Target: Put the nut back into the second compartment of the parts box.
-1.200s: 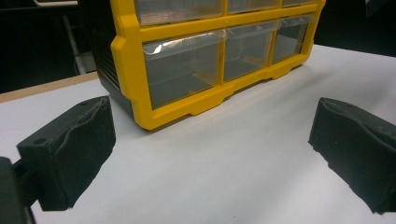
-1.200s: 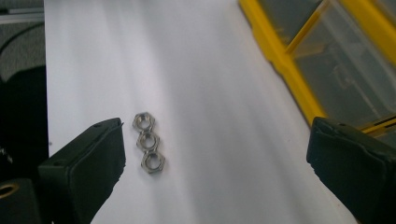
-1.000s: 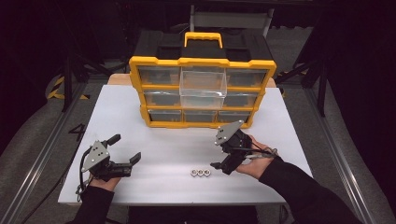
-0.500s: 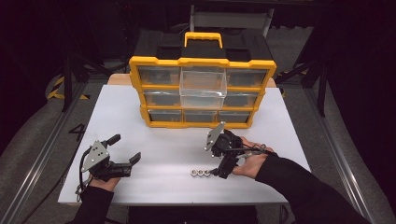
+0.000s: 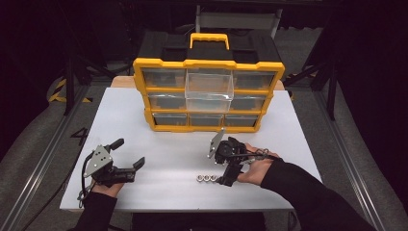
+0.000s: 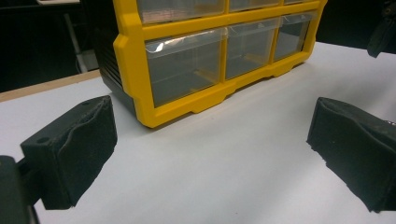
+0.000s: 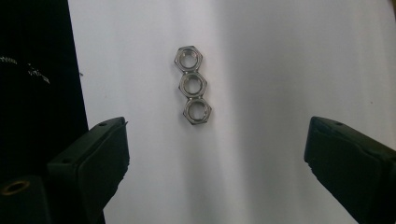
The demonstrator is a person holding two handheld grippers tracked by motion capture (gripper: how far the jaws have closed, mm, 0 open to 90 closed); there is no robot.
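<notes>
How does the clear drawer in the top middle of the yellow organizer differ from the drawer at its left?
The top middle drawer is pulled out toward the person; the top left drawer sits flush in the yellow organizer. The middle one looks bright and whitish; the left one looks darker. Both are clear plastic, and no contents can be made out in either.

White tabletop [image 5: 144, 120] lit brightly from above, surrounded by a dark, dim room, grey floor [image 5: 38, 130] seen on both sides, yellow-and-black hazard tape [image 5: 60, 91] laid at the left, black stand legs [image 5: 72, 82] set around, grey chair back [image 5: 238, 20] placed beyond.
</notes>
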